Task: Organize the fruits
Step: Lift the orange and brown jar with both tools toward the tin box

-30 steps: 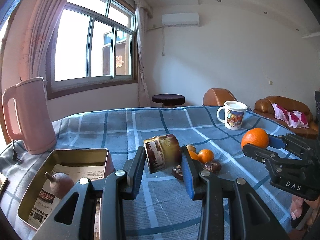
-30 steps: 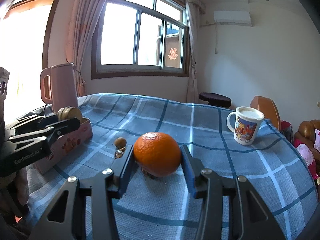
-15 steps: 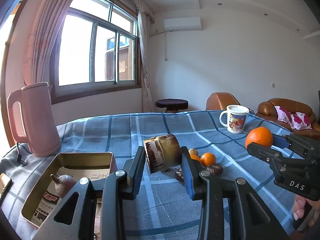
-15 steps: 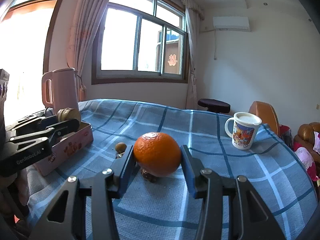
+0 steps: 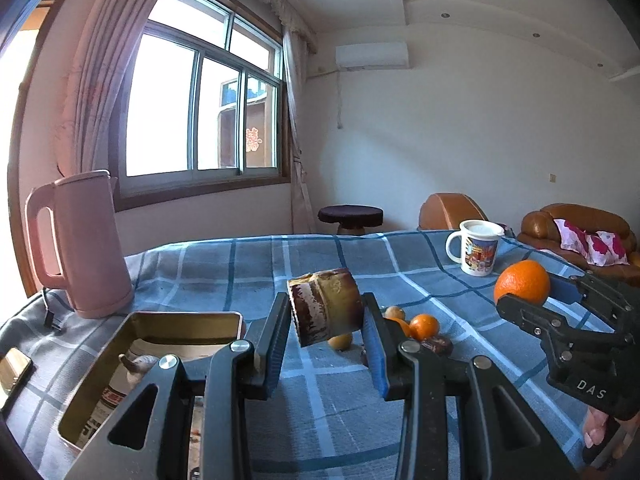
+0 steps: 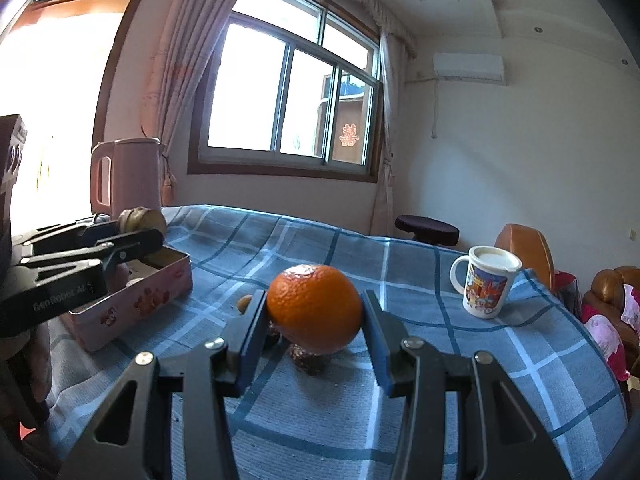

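Home living room, curtained window (image 5: 200, 108), leather sofa (image 5: 576, 224), wall air conditioner (image 5: 372, 56), kettle (image 5: 80, 240) and mug (image 5: 478, 252) on checked tablecloth (image 5: 240, 264)

Your left gripper (image 5: 326, 334) and right gripper (image 6: 314, 332) are black, with blue pads (image 5: 374, 354) and silver screws (image 5: 242, 346).

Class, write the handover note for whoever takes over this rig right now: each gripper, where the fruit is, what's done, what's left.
Left gripper: shut on a brown sugarcane piece, held above the blue checked tablecloth.
Right gripper: shut on a large orange, also held clear of the cloth.
Open tin: on the left, one pale bulb-shaped item inside.
Done: that one item binned.
Left: both held pieces, plus small oranges and dark fruits loose on the cloth.
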